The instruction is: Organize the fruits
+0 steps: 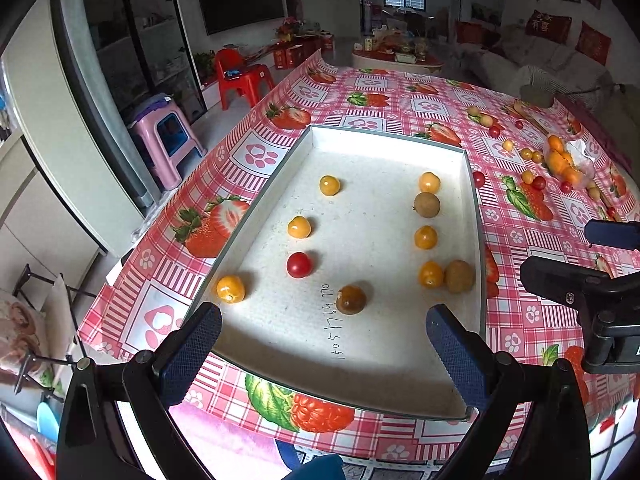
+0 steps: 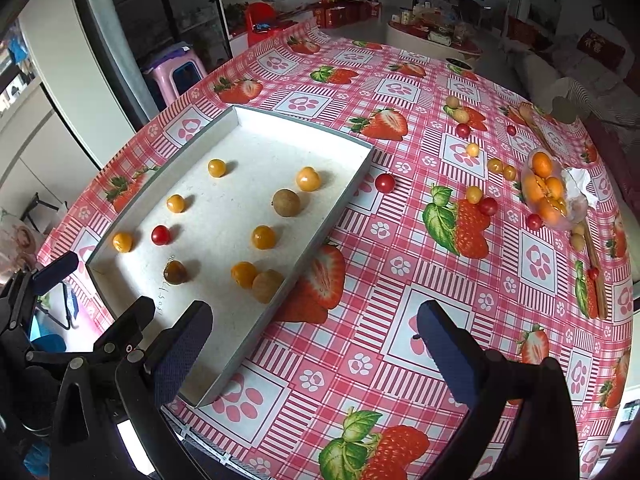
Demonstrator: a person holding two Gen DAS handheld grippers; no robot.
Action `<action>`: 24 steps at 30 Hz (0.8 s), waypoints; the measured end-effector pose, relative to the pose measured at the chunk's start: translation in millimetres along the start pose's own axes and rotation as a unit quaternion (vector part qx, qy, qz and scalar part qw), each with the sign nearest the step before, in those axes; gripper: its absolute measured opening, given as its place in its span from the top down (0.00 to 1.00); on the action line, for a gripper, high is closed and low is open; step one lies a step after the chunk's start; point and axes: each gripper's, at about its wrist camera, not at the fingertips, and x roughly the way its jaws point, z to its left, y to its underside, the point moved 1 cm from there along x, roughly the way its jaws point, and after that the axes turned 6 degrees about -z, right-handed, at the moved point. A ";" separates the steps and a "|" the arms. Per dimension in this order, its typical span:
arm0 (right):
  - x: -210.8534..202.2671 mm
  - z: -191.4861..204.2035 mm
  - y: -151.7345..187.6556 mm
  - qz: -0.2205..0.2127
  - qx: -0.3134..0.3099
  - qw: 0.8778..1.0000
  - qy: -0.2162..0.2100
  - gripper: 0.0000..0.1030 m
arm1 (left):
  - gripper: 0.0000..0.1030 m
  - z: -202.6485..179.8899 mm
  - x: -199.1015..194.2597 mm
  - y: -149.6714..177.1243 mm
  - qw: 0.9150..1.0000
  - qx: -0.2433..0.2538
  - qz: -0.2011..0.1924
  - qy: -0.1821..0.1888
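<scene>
A shallow white tray [image 1: 312, 136] [image 2: 240, 114] on the table holds several small fruits: orange ones [image 1: 329, 185], a red cherry tomato [image 1: 299, 265] [image 2: 161, 235] and brown ones [image 1: 427, 204] [image 2: 286, 203]. My left gripper [image 1: 324, 344] is open and empty, above the tray's near end. My right gripper [image 2: 314, 344] is open and empty, above the tablecloth just right of the tray; it also shows in the left wrist view [image 1: 592, 264]. A red tomato [image 2: 385, 183] lies just outside the tray's right wall.
Loose small fruits [image 2: 474, 195] lie scattered on the strawberry-print tablecloth [image 2: 400, 264] at the right. A clear plastic bag of orange fruits [image 2: 546, 192] and a white tissue [image 2: 578, 180] lie at the far right. Stools and chairs stand beyond the table's left edge.
</scene>
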 end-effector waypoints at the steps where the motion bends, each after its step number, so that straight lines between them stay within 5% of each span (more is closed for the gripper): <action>1: -1.4 0.6 0.6 -0.002 -0.001 1.000 0.000 0.01 | 0.00 -0.7 -1.0 0.3 1.000 0.002 -0.001 0.000; 24: -11.7 1.3 12.4 -0.011 0.000 1.000 -0.010 0.01 | 0.00 -17.6 -15.0 6.2 0.999 0.031 -0.008 -0.007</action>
